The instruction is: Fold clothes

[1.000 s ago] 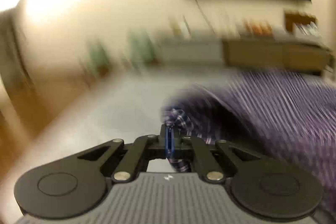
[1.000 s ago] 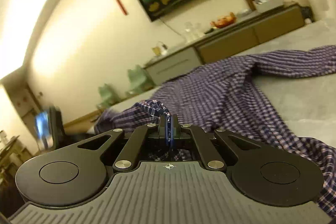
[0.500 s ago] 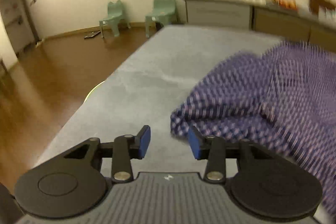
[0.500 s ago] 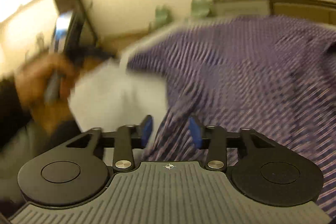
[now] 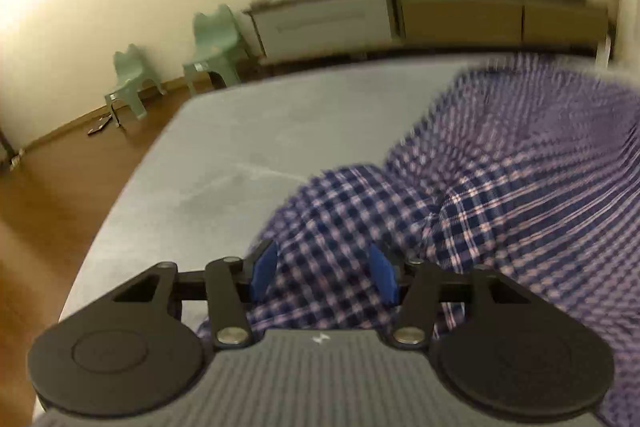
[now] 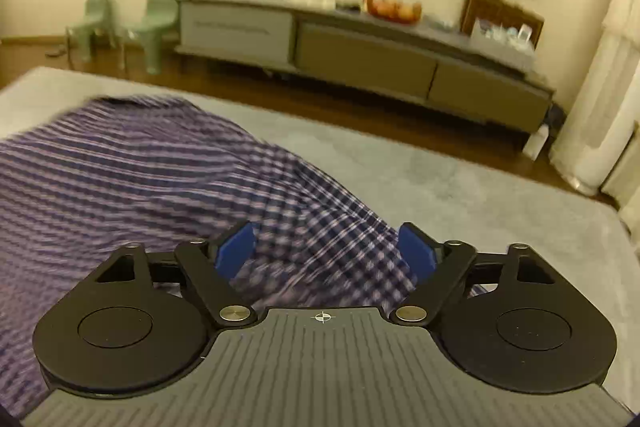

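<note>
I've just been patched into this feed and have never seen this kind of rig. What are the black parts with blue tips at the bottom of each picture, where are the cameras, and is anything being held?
There is no robot arm here: a person holds a two-finger gripper in each hand, and a wide-angle camera on each looks forward along its fingers. One picture is from the left gripper, the other from the right gripper. The blue tips are the finger pads. A blue checked shirt lies rumpled on a grey padded surface. Both grippers' jaws are opening; cloth shows between the pads, but they do not press on it, so nothing is held. Behind are a long sideboard and two small green chairs.
</note>
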